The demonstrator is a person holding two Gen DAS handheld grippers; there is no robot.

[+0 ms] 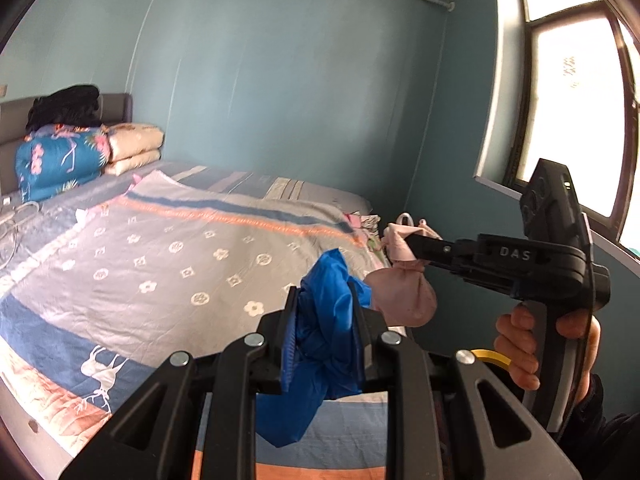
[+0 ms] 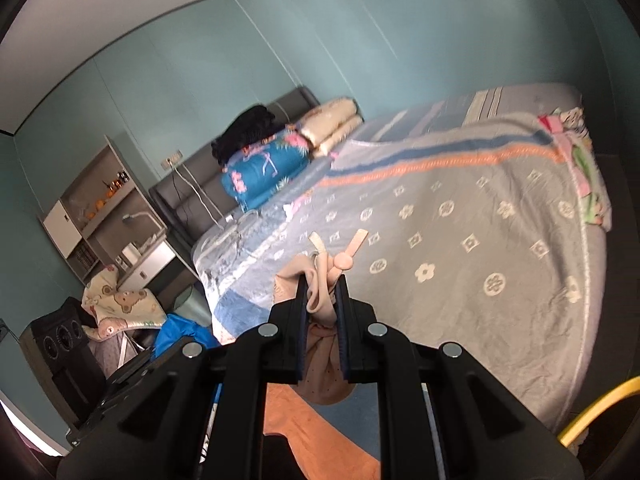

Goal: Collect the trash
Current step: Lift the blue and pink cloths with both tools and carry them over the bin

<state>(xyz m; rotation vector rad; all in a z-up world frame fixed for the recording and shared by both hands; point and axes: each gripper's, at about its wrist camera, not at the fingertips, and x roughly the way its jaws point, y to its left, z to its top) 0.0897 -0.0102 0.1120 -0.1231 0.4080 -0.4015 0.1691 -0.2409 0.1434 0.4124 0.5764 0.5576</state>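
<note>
My left gripper [image 1: 325, 304] is shut on a crumpled blue plastic bag [image 1: 320, 344], held in the air over the bed's near edge. My right gripper [image 2: 322, 294] is shut on the knotted top of a small tied pink plastic bag [image 2: 320, 300], whose bulge hangs below the jaws. In the left wrist view the right gripper [image 1: 416, 250] comes in from the right with the pink bag [image 1: 404, 300] dangling just right of the blue bag. The blue bag also shows at the lower left of the right wrist view [image 2: 180, 336].
A bed with a grey flower-patterned sheet [image 1: 168, 264] fills the middle. Folded quilts [image 1: 64, 156] and dark clothes [image 1: 66, 106] sit at the headboard. A window [image 1: 572, 112] is at the right. A shelf unit [image 2: 100, 204], a speaker [image 2: 64, 344] and a bear-print cloth [image 2: 120, 304] stand left of the bed.
</note>
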